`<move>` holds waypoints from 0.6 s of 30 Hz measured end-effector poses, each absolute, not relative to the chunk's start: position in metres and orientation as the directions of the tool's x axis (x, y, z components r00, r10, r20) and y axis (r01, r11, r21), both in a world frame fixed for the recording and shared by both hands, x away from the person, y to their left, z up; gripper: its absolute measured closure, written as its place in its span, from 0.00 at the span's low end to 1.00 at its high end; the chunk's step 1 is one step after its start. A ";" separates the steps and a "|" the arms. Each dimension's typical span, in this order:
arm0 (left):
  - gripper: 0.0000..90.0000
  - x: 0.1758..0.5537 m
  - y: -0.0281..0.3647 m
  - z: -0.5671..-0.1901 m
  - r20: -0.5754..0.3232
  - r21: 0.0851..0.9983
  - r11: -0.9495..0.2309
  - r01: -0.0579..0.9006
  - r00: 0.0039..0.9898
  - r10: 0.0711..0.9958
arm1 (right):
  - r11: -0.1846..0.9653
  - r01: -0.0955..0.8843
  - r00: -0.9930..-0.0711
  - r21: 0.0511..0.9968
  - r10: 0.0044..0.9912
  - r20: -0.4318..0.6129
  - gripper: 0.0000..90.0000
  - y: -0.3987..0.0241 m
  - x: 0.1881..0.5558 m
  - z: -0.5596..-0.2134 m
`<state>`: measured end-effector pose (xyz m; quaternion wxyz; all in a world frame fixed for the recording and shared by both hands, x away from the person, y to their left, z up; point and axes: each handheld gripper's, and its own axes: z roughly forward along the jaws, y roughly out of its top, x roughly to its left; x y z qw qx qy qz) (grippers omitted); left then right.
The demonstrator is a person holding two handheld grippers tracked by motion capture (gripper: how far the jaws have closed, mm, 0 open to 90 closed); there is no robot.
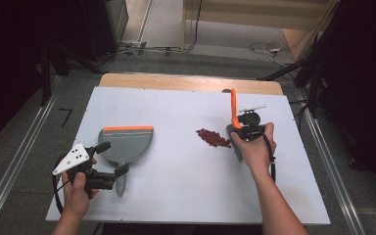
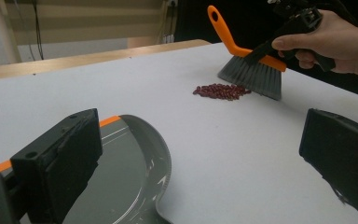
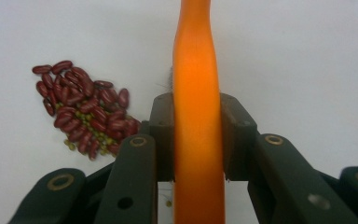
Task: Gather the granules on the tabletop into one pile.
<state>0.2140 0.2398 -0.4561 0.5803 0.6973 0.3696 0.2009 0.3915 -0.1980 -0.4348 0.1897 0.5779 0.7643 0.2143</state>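
Three cameras around one pile of beans

The high view looks forward and down over the whole tabletop [image 1: 176,186], the red beans [image 1: 213,138] right of centre. The left gripper view sits low beside the dustpan [image 2: 121,186], facing across to the same beans [image 2: 221,91] and the brush [image 2: 251,70]. The right gripper view looks straight down the brush handle [image 3: 196,116], beans [image 3: 84,112] close at its left.
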 end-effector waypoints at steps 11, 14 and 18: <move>0.00 0.215 0.241 -0.457 -0.154 0.957 -0.047 0.285 0.641 0.752 | 0.249 0.797 -0.286 0.550 0.958 -0.020 0.77 -0.189 0.399 -0.433; 0.00 0.215 0.240 -0.457 -0.155 0.957 -0.046 0.286 0.640 0.752 | 0.250 0.789 -0.294 0.561 0.956 -0.013 0.77 -0.191 0.397 -0.430; 0.00 0.215 0.241 -0.457 -0.150 0.956 -0.054 0.287 0.641 0.753 | 0.240 0.773 -0.301 0.587 0.954 0.006 0.77 -0.204 0.390 -0.422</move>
